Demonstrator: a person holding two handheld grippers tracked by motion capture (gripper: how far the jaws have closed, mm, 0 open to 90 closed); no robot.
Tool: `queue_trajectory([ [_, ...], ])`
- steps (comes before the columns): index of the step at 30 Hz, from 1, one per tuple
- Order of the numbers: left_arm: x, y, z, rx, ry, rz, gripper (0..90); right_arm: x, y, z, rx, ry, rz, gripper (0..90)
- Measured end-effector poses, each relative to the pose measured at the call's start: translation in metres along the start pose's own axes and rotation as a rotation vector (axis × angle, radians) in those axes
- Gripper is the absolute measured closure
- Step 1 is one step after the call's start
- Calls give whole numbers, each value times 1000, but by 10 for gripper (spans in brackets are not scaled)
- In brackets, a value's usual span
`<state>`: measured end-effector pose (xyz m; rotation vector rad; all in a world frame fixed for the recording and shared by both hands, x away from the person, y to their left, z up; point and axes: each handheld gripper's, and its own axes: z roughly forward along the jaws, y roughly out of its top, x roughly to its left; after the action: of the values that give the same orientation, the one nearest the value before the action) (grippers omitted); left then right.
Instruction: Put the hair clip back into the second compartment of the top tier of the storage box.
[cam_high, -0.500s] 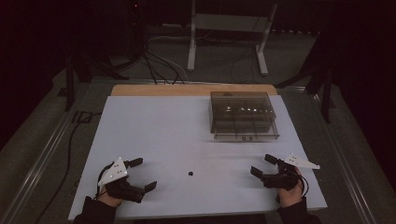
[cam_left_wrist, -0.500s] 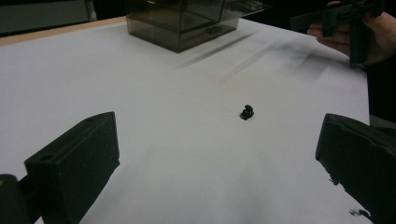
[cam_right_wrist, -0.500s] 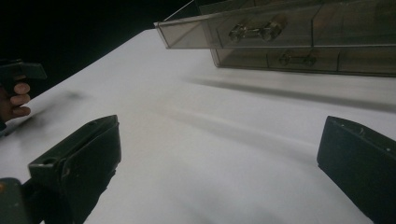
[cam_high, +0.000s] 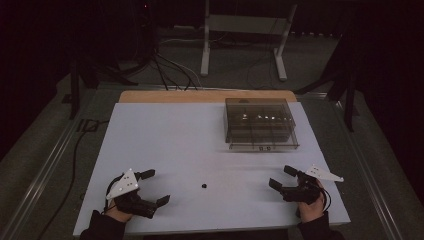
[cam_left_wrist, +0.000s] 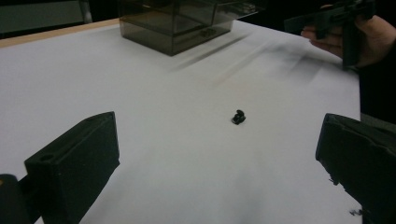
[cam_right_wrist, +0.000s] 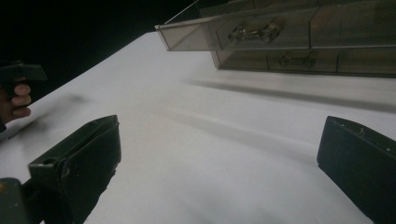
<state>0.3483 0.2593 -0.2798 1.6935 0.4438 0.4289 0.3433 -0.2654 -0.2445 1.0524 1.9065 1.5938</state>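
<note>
1. Black and wide apart, the jaws of my left gripper (cam_high: 152, 187) hold nothing; in the left gripper view bare white tabletop (cam_left_wrist: 154, 154) lies between them. Against the picture from half a second ago, this hand sits where it sat, low at the near left edge.

2. My right gripper (cam_high: 281, 177) is likewise spread and empty at the near right edge, its jaws turned toward the middle of the table. It too has kept its place, so nothing has really shifted: both hands are poised, neither one committed.

3. Just ahead, between my two grippers and nearer the left one's line of sight, the small black lumpy part (cam_high: 204, 185) lies alone on the white sheet. In the left gripper view it sits (cam_left_wrist: 238, 117) beyond the jaw tips, apart from both, untouched.

4. Farther off, toward the far right of the table, the smoky transparent plastic drawer box (cam_high: 260, 124) stands; the right gripper view looks up at its drawer fronts and small handles (cam_right_wrist: 250, 32).

5. I judge the work has barely begun: the likely first move is my left gripper forward onto the little part, and its smallness will demand a careful, centred pinch.
</note>
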Motion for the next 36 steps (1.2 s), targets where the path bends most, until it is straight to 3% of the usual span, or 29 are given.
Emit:
queue_trajectory([
  [4, 0, 2, 1, 8, -13, 14, 5, 1, 0, 0, 4, -7, -3, 0],
  [12, 1, 7, 5, 12, -38, -3, 5, 2, -1, -2, 0, -20, 2, 0],
  [14, 4, 12, 2, -4, -47, -26, 5, 2, -1, -3, 0, -24, 2, 0],
  [23, 11, 25, -2, -3, -45, -33, 5, 2, -1, -3, -4, -14, 8, 0],
  [36, 9, 39, 22, 30, -91, -4, 5, 2, -1, -3, 1, -7, 8, 0],
])
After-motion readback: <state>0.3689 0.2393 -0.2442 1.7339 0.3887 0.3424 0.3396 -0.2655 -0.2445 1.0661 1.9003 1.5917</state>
